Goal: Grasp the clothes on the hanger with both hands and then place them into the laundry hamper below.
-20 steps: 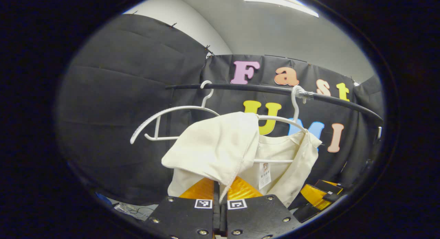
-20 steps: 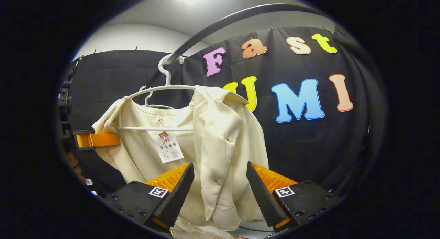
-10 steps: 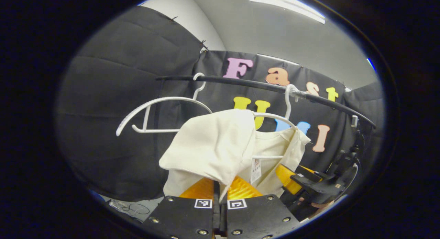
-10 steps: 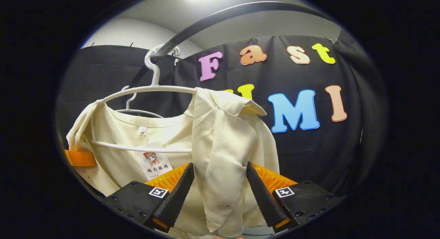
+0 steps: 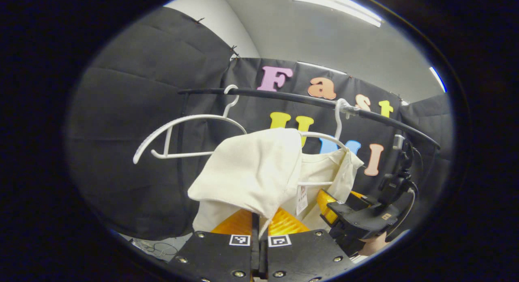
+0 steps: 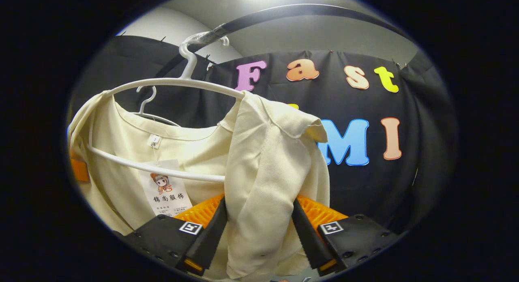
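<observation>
On the rail (image 5: 284, 99), your cream garment (image 6: 259, 160) hangs from a white hanger (image 6: 170, 84), one gripper at each shoulder.

Your left gripper (image 5: 259, 235) has its fingers pressed together with a fold of the garment's near shoulder (image 5: 251, 170) pinched between them. Your right gripper (image 6: 257, 229) has its jaws spread wide, with the draped sleeve hanging down in the gap; whether the fabric touches either finger, you cannot tell. In the left gripper view, your right gripper (image 5: 329, 201) sits just beside the far shoulder, with a hand (image 5: 373, 244) under it. A second, bare white hanger (image 5: 182, 130) hangs on the same rail, beside the dressed one. A paper tag (image 6: 164, 189) dangles inside the neckline.
</observation>
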Available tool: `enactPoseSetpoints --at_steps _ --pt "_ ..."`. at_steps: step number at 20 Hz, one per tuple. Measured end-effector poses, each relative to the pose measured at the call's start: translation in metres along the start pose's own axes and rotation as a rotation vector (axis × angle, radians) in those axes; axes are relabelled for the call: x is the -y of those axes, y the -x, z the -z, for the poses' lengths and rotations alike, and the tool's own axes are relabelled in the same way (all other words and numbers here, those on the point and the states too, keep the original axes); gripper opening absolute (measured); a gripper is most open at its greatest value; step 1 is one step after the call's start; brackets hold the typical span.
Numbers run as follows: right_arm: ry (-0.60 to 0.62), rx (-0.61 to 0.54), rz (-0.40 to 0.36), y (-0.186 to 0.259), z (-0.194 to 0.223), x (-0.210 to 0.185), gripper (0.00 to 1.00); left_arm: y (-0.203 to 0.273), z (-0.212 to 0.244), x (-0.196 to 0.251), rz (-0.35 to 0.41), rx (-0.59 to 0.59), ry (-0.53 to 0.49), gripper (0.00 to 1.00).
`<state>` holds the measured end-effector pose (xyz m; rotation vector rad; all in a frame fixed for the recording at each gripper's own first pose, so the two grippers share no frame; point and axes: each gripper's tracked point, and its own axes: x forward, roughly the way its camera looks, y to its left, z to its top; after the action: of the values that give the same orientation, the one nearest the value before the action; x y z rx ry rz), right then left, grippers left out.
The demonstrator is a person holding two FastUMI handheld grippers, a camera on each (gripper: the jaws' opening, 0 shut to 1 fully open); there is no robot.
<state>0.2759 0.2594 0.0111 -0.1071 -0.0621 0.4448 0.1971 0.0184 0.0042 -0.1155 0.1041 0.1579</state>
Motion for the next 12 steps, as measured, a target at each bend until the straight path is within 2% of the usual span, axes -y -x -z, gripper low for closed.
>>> enactPoseSetpoints --at_steps 2,3,4,5,6,12 --pt "0.011 0.002 0.025 0.0 0.0 0.011 0.39 0.006 -0.002 -0.005 -0.004 0.003 -0.007 0.0" --pt "-0.017 0.013 0.006 0.0 -0.002 0.012 0.14 0.008 -0.003 -0.008 -0.012 0.007 -0.007 0.01" --pt "-0.048 0.024 -0.03 -0.003 -0.004 0.009 0.11 0.007 -0.003 -0.012 -0.018 0.01 -0.004 0.01" --pt "-0.062 0.03 -0.033 -0.004 -0.006 0.014 0.05 0.005 -0.005 -0.016 -0.023 0.015 -0.002 0.01" --pt "-0.052 0.032 -0.027 -0.002 -0.006 0.024 0.05 0.003 -0.006 -0.019 -0.03 0.02 -0.001 0.01" --pt "0.034 0.089 0.07 -0.01 -0.025 0.072 0.05 0.002 -0.015 -0.034 -0.056 0.063 -0.001 0.01"
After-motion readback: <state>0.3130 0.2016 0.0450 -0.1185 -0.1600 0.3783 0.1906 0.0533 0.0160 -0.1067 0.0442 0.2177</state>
